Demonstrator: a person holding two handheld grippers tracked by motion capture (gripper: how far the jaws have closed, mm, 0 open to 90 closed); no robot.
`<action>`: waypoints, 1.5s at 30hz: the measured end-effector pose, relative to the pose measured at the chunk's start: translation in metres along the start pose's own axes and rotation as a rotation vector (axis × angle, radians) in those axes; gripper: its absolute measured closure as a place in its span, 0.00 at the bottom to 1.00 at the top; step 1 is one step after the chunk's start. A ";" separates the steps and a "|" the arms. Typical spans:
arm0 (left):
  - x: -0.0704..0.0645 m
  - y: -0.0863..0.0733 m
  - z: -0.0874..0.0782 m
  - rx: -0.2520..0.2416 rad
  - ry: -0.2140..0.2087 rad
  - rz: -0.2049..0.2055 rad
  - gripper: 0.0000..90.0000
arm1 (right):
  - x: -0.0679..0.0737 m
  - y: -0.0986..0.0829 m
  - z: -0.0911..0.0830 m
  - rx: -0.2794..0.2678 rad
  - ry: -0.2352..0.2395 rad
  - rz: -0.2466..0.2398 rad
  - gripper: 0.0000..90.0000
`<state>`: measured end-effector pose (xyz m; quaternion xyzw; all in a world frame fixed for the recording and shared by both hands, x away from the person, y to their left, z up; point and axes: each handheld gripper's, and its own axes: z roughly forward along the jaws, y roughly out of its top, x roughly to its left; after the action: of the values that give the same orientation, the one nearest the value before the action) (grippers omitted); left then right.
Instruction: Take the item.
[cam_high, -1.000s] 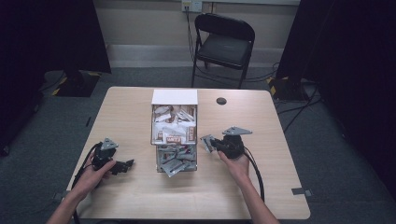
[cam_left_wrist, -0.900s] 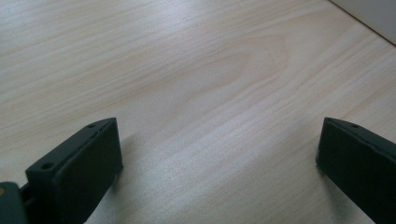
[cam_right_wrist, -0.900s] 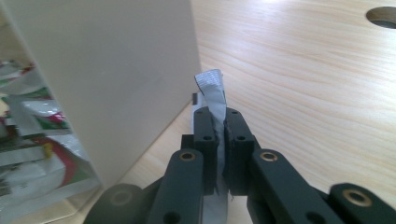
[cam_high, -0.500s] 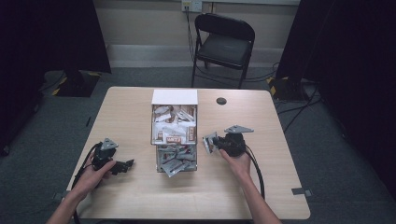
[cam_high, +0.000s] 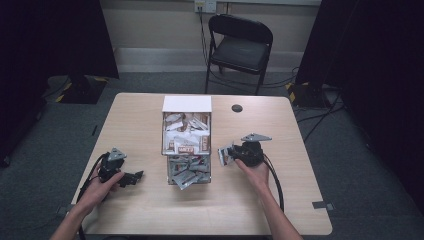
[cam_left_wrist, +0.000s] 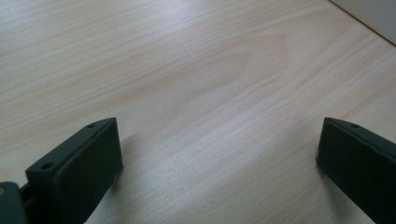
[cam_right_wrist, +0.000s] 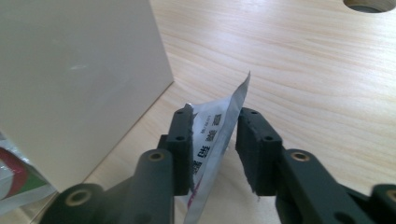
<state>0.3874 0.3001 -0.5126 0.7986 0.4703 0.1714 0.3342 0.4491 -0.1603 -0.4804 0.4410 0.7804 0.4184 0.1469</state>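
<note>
A white open box (cam_high: 186, 104) stands mid-table, packed with small sachets (cam_high: 186, 134). More sachets (cam_high: 188, 173) lie spilled at its near end. My right gripper (cam_high: 225, 155) is just right of the box, shut on a silver printed sachet (cam_high: 227, 151). In the right gripper view the sachet (cam_right_wrist: 211, 136) stands upright between the jaws of that gripper (cam_right_wrist: 215, 119), close to the box's plain wall (cam_right_wrist: 79, 70). My left gripper (cam_high: 136, 176) rests on the table left of the spilled pile, open. In the left gripper view that gripper (cam_left_wrist: 217, 135) has only bare wood between its wide-apart jaws.
The wooden table (cam_high: 300, 165) has a round cable hole (cam_high: 237, 108) behind the right gripper, also at the top of the right gripper view (cam_right_wrist: 369, 3). A black folding chair (cam_high: 240, 45) stands beyond the far edge. Dark curtains flank the room.
</note>
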 end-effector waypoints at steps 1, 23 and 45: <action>0.000 0.000 0.000 0.000 0.000 0.000 0.00 | -0.001 0.000 0.000 0.003 -0.005 -0.001 0.68; 0.000 0.000 0.000 0.000 0.000 0.000 0.00 | -0.003 0.004 0.001 -0.004 -0.034 0.029 0.22; 0.000 0.000 0.000 0.000 0.000 -0.001 0.00 | 0.000 0.007 -0.045 -0.032 -0.069 0.037 0.16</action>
<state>0.3874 0.3001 -0.5126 0.7984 0.4705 0.1713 0.3344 0.4260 -0.1820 -0.4481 0.4673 0.7596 0.4180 0.1730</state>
